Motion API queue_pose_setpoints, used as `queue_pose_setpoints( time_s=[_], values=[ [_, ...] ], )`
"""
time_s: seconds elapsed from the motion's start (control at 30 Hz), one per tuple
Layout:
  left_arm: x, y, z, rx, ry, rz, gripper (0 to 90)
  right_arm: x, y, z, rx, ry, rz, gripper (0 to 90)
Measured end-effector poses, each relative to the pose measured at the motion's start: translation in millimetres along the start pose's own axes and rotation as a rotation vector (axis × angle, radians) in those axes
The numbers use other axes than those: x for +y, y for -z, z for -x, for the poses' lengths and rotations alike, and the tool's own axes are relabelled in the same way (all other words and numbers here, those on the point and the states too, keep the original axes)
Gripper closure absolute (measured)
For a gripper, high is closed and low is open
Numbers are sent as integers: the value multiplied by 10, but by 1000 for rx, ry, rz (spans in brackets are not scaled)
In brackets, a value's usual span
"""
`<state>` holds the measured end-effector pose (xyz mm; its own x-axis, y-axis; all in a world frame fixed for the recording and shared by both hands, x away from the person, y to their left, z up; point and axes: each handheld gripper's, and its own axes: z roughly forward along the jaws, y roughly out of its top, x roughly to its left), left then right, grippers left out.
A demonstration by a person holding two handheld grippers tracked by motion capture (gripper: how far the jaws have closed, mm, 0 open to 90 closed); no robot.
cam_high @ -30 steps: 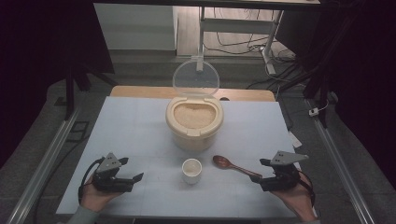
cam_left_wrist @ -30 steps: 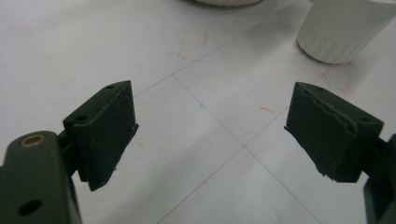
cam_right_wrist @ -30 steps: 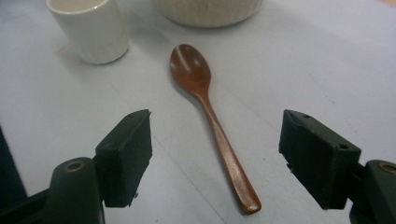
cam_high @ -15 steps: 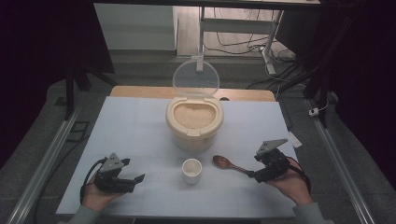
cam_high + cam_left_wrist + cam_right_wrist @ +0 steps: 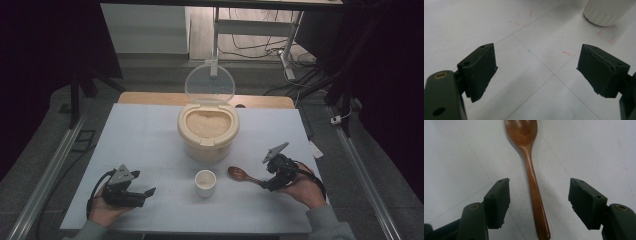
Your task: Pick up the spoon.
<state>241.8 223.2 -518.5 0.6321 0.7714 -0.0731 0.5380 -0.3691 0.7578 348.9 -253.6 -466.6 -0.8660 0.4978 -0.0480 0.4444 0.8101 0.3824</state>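
Wooden, brown and slender, the spoon (image 5: pixel 531 180) lies flat on our white worktop (image 5: pixel 150 135), just right of the small white cup (image 5: pixel 205 182). Our right tool (image 5: pixel 539 202) straddles its handle, jaws closing but not touching. Our left tool (image 5: pixel 536 72) gapes, empty.

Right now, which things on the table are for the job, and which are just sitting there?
For the job:
wooden spoon, lying between the open jaws of the right hand-held gripper, which have just been closing.

Just sitting there:
open rice container
small white cup
left hand-held gripper, open over bare table
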Motion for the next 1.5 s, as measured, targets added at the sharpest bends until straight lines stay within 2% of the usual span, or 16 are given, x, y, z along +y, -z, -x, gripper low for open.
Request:
queue_pose_setpoints(
  time_s=[0.3,0.4,0.47,0.73,0.77,0.8,0.83,0.93,1.13,1.17,1.3,1.5],
  values=[
    [-6,-14,-5,-3,5,-5,150,19,-181,39,27,27,-62,408],
    [-6,-18,-2,-4,6,-7,149,35,-236,51,45,46,-85,462],
    [-8,-20,-3,-6,5,-8,149,52,-280,52,54,80,-108,524],
    [-11,-25,-5,-9,5,-10,148,85,-318,17,48,132,-118,630],
    [-12,-25,-5,-9,4,-11,148,99,-319,-2,47,159,-123,682],
    [-12,-26,-4,-9,4,-11,148,99,-319,-2,47,159,-123,682],
    [-13,-27,-3,-9,4,-12,148,111,-323,-24,41,182,-130,723],
    [-14,-33,-3,-10,4,-16,146,115,-330,-38,58,198,-130,788],
    [-20,-41,0,-12,6,-19,146,118,-331,-43,59,205,-131,803],
    [-21,-44,-2,-11,7,-20,146,118,-328,-38,49,222,-134,804],
    [-22,-41,-6,-10,8,-19,146,116,-321,-59,47,216,-131,805],
    [-27,-42,-9,-9,8,-21,146,73,-262,-36,40,207,-91,805]
  ],
)
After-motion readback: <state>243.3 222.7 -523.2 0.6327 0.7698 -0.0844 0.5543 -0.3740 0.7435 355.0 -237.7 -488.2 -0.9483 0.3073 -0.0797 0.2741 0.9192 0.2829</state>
